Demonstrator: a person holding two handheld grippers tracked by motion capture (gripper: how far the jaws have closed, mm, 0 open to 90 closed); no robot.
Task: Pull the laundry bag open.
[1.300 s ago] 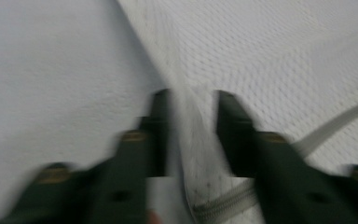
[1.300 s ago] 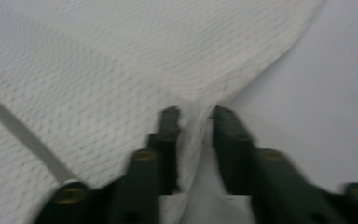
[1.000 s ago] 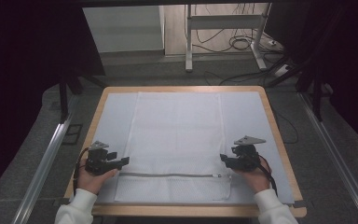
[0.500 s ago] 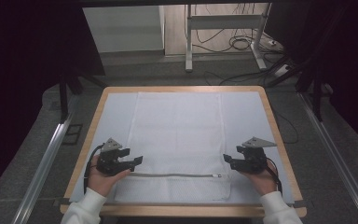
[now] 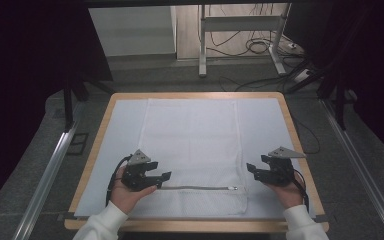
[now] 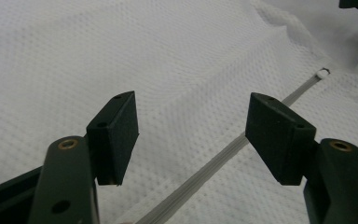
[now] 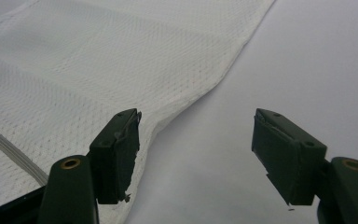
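A white mesh bag (image 5: 192,140) lies flat on the table, with a grey zipper (image 5: 195,188) running across its near end and the pull (image 5: 235,189) at the right. My left gripper (image 5: 162,176) hovers open just above the zipper's left end; in the left gripper view the mesh (image 6: 65,56) and the zipper (image 6: 214,161) pass under the left gripper (image 6: 192,116), with nothing between the pads. My right gripper (image 5: 252,170) is beside the bag's right edge. Its jaws have just been opening, and the right gripper (image 7: 196,126) stands open over the bag's edge (image 7: 186,100), apart from it.
A pale cover (image 5: 265,125) lies over the wooden-rimmed table (image 5: 100,130). Metal rails run along both sides on the floor. A stand's legs and cables (image 5: 240,45) sit beyond the far edge. Dark curtains close in left and right.
My left hand has moved right along the zipper and lifted a little. The right hand has drawn slightly right, off the bag's edge, and its jaws have widened.
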